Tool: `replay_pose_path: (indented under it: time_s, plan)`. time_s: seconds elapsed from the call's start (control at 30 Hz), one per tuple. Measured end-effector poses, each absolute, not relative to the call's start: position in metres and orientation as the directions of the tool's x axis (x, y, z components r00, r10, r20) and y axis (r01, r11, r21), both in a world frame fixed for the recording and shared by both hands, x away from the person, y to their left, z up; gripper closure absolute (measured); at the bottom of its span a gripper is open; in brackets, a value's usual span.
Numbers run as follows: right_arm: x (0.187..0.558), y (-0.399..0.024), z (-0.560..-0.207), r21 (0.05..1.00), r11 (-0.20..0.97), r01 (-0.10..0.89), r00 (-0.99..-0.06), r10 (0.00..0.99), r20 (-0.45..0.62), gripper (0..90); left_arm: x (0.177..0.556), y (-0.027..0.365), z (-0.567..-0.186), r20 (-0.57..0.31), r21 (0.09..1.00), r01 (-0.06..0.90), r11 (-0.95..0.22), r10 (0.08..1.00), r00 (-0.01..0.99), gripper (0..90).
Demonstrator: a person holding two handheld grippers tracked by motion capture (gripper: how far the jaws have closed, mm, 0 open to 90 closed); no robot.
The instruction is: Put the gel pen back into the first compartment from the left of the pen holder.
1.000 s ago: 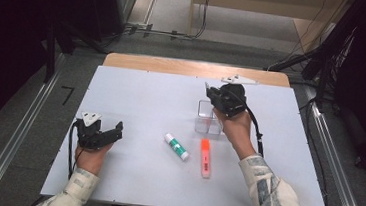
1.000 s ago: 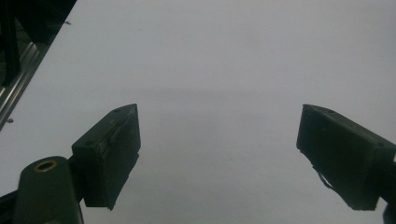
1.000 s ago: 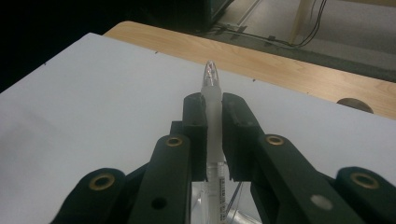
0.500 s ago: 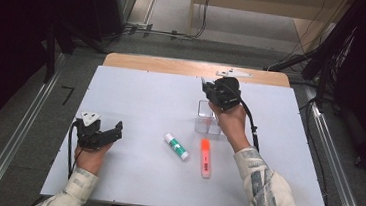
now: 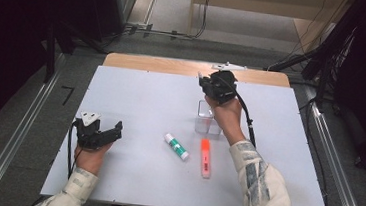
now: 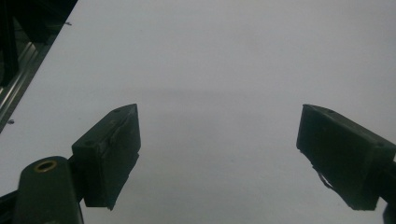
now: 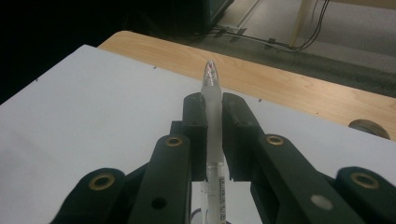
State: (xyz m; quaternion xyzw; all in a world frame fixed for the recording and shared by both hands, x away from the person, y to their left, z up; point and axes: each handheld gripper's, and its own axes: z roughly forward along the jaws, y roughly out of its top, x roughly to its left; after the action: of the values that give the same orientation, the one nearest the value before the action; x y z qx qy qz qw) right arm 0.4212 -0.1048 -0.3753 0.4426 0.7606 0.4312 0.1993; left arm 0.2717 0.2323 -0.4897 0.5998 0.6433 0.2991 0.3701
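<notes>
Clear pen (image 7: 213, 121) half hidden between right gripper (image 7: 213, 108) pads

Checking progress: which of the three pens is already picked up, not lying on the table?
The clear pen, clamped in the right hand-held gripper. The orange highlighter and green-capped white marker lie on the table.

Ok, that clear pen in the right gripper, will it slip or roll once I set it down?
The pen looks smooth, thin and round, so it may slip in the right gripper and probably rolls on the flat table. Standing it in the clear cup seems safer, though the cup could tip.
</notes>
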Motion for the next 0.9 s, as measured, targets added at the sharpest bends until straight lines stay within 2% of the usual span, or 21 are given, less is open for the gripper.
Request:
replay_pose_path:
  time_s: [0.57, 0.9]
  plan:
    - [0.426, -0.1, -0.384, 0.845, 0.221, 0.486, -0.533, 0.842, 0.086, 78.5, 0.272, 0.233, -0.49, -0.122, 0.827, 0.552, 0.105, 0.993, -0.007, 14.0]
    - [0.41, -0.11, -0.39, 0.849, 0.216, 0.482, -0.543, 0.834, 0.096, 78.5, 0.272, 0.233, -0.49, -0.121, 0.827, 0.553, 0.104, 0.993, -0.006, 14.0]
